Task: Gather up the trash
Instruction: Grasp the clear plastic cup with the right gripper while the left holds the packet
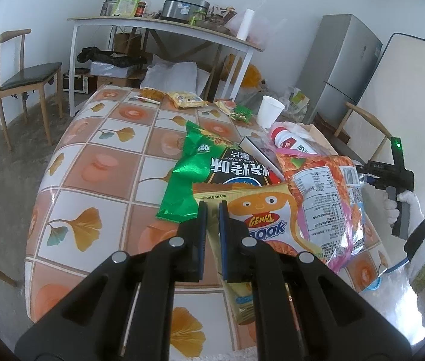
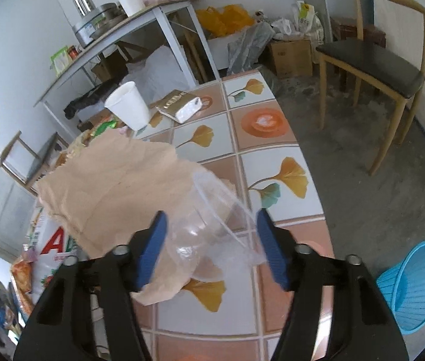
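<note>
My left gripper (image 1: pixel 213 207) is shut on a yellow noodle snack packet (image 1: pixel 260 210), pinching its left edge above the tiled table (image 1: pixel 92 162). A green chip bag (image 1: pixel 209 162) and an orange wrapper (image 1: pixel 326 192) lie beside it. My right gripper (image 2: pixel 211 228) is open around a clear plastic cup (image 2: pixel 212 210) lying on a brown paper bag (image 2: pixel 116 186); the pads do not press it. The right gripper also shows in the left wrist view (image 1: pixel 362 174), at the far right. A white paper cup (image 2: pixel 128 108) and a tissue pack (image 2: pixel 179 105) stand beyond.
A blue basket (image 2: pixel 414 285) lies on the floor right of the table. Wooden chairs (image 2: pixel 371 69) (image 1: pixel 26 78) stand on both sides. A white side table (image 1: pixel 164 30) with clutter, a grey fridge (image 1: pixel 338 63) and small wrappers (image 1: pixel 185 99) sit at the far end.
</note>
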Available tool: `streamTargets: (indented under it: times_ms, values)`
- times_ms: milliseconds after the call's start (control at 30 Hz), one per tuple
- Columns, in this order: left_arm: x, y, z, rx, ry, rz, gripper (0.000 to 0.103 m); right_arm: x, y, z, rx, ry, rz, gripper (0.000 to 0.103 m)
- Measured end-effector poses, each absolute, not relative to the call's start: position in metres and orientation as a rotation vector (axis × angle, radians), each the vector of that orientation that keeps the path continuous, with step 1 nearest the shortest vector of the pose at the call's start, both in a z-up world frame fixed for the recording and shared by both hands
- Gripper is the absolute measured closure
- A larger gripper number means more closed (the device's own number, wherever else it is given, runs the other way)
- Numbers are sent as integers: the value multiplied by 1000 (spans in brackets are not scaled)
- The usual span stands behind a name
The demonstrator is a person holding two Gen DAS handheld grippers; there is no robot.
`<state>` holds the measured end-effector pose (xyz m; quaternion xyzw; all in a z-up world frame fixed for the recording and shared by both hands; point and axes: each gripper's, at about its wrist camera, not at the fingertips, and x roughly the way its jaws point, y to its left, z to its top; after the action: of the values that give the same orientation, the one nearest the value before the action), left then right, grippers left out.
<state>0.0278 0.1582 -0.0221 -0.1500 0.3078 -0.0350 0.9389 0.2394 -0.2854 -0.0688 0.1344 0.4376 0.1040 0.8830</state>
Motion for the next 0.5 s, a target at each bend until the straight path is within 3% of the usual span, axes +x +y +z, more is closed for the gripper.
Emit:
streamTargets:
  times_ms: [133,500]
  values:
    - [26,157,-20,-302,625,-65,96,227,-281,-64,287,918,226,94]
    - [9,141,9,-276,555,-80,96,179,-295,-29,374,836,242,95]
